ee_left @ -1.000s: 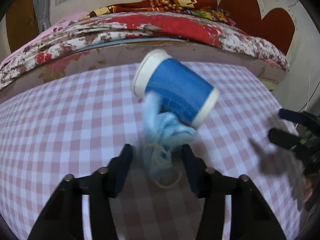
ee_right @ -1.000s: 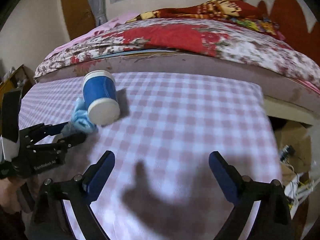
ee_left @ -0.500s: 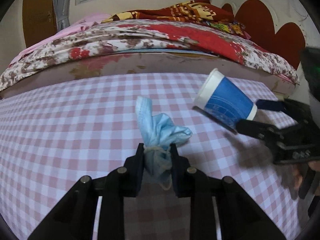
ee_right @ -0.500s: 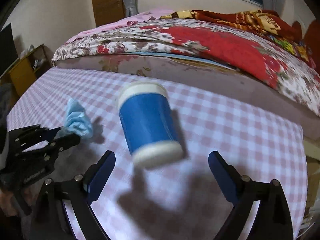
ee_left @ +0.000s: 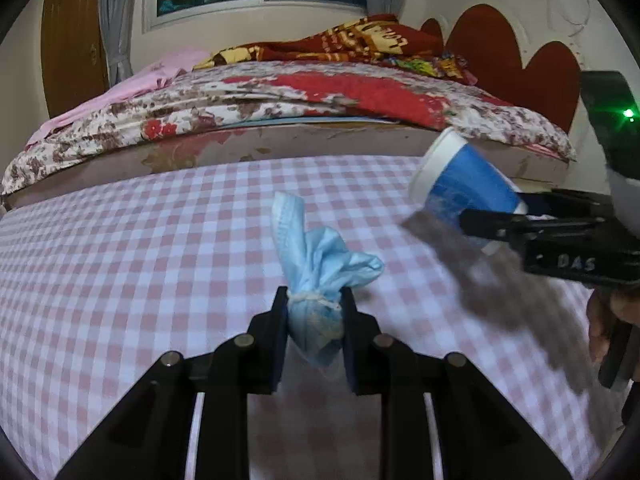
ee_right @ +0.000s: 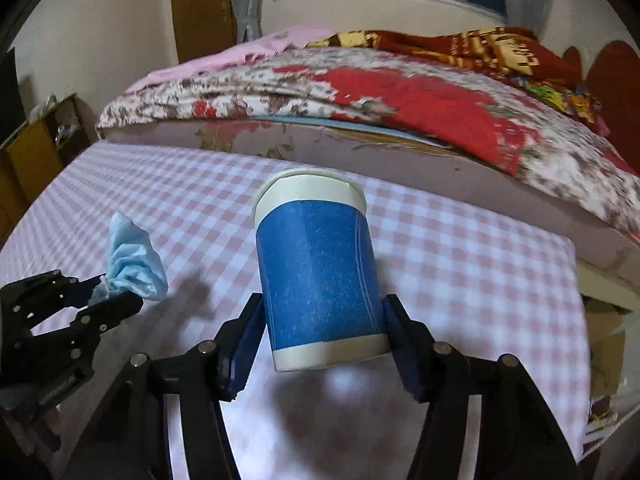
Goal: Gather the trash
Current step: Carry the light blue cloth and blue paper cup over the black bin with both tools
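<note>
A crumpled light-blue face mask [ee_left: 320, 256], tied with its ear loop, is pinched in my left gripper [ee_left: 314, 304], which is shut on it just above the checked tablecloth [ee_left: 120, 260]. A blue paper cup [ee_right: 316, 280] with white rim and base stands between the pads of my right gripper [ee_right: 322, 312], whose jaws are closing and press on both its sides. In the left wrist view the cup [ee_left: 464, 184] hangs tilted above its shadow in the right gripper [ee_left: 494, 208]. The right wrist view shows the mask [ee_right: 134, 264] and left gripper [ee_right: 108, 296] at the left.
A bed [ee_left: 280, 100] with floral and red blankets runs along the table's far edge. A wooden shelf [ee_right: 28, 148] stands at the left. Off the table's right edge lies a cardboard box [ee_right: 604, 340]. A hand [ee_left: 612, 312] holds the right gripper.
The left gripper shut on the mask and raised it. The right gripper moved over to the cup, and its jaws came in onto the cup's sides. The cup now hangs off the cloth.
</note>
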Demonstrator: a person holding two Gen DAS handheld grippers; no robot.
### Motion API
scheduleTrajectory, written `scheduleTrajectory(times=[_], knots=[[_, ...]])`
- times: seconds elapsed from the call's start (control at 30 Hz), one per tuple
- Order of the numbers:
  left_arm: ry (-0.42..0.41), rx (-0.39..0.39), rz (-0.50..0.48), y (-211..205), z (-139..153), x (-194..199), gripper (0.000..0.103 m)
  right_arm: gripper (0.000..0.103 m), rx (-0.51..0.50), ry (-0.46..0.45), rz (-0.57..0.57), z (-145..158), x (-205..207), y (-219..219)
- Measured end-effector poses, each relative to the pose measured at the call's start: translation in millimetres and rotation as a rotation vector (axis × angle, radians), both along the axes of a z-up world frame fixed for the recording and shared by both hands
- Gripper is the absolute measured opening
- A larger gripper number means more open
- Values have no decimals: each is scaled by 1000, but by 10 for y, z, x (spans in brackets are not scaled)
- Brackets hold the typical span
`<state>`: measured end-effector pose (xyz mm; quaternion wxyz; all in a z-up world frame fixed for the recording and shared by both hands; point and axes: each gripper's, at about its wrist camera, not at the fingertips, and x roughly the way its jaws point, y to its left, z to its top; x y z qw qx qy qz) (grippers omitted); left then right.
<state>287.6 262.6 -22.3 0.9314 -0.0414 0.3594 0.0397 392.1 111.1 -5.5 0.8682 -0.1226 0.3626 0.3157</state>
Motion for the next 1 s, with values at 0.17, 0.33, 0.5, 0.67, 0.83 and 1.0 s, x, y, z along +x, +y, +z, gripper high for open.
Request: scheduleTrajectory(times=[0.17, 0.33, 0.5, 0.67, 0.83, 1.0], knots=[[-27, -7, -25, -304, 85, -305, 25, 60, 40, -12, -50, 151, -359, -427], [-56, -19, -56, -584, 169, -588, 25, 60, 49, -55, -90, 288, -742, -828], [-69, -15, -94, -849, 216, -851, 25, 60, 63, -90, -135, 375, -1157, -1306], [-88, -24, -121, -1060, 280, -1053, 25, 60, 98, -104, -194, 435, -1507, -1807], [-111, -10, -171, -1388, 335, -1276, 25, 60, 138, -117, -247, 413, -1839, -2216], [-130, 4, -210, -1707, 402, -1490, 25, 60, 154, -110, -286, 348, -2103, -2538]])
